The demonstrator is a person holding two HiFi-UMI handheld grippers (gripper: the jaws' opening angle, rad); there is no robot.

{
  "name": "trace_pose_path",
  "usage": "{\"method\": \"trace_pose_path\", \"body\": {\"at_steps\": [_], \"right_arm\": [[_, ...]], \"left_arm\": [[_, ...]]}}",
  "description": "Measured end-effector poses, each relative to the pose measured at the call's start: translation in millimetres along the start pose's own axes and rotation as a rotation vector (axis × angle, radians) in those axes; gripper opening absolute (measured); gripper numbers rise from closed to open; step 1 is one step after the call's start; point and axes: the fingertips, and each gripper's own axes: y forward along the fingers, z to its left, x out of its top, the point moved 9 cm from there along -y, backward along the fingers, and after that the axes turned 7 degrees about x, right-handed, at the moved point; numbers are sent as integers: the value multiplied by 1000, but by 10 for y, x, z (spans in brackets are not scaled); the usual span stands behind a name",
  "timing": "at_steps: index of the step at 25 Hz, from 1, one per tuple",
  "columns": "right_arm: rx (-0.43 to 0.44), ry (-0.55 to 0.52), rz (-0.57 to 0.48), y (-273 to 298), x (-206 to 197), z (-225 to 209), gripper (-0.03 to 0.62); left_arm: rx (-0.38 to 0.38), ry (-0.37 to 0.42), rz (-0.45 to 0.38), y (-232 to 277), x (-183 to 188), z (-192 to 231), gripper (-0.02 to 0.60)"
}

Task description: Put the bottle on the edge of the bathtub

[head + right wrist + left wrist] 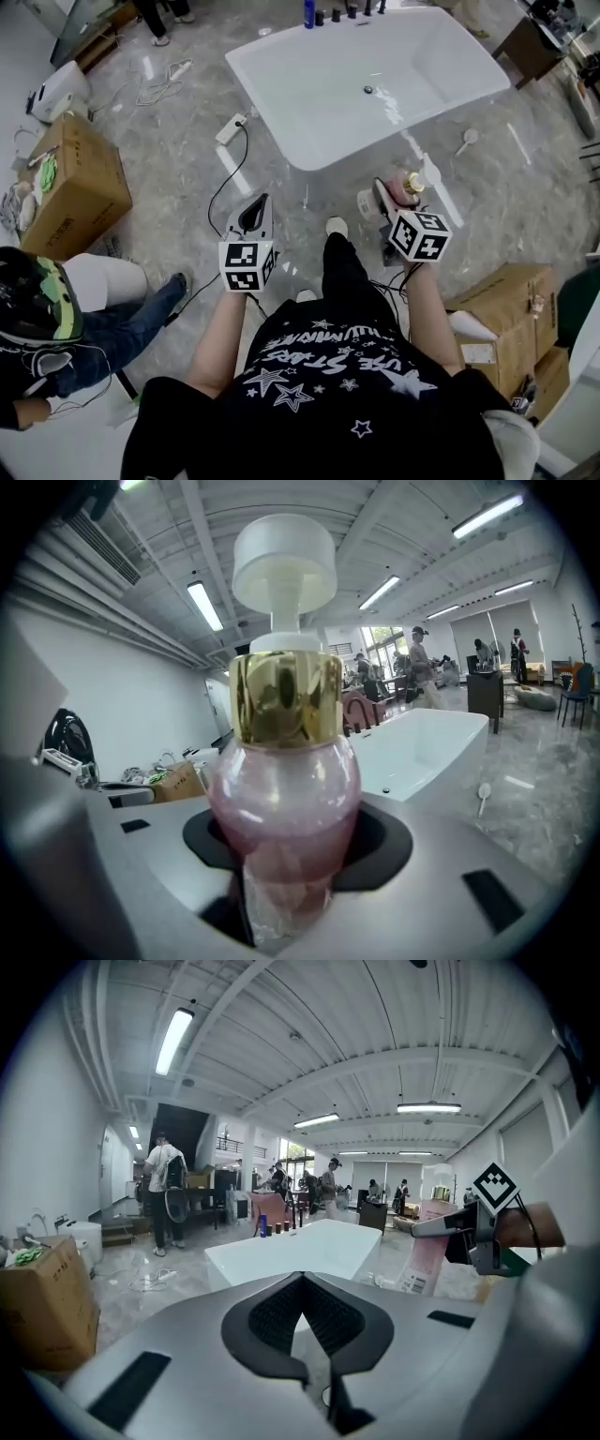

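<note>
Marble floor before the white bathtub: right gripper clamps the pink pump bottle, left gripper closed, empty; set off-centre, the bottle could topple from the narrow rim.

Pink pump bottle clamped in hand-held gripper, white bathtub behind

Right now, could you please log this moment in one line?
right gripper: shut on pump bottle | left gripper: shut, empty | bathtub: bottle not on edge
</note>
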Motion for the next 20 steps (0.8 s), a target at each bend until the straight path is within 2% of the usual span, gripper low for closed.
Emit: {"method": "trace_pose_path", "body": {"at_steps": [7, 14, 20], "right_arm": [[34, 4, 39, 757, 485, -602, 224], [138, -40, 93, 1827, 1290, -1140, 223], [250, -66, 117, 2639, 1650, -1401, 223]], "left_arm": [[33, 4, 47, 876, 357, 46, 14], [140, -18, 82, 1793, 951, 173, 14], [252, -46, 68, 2320, 1225, 260, 14]]}}
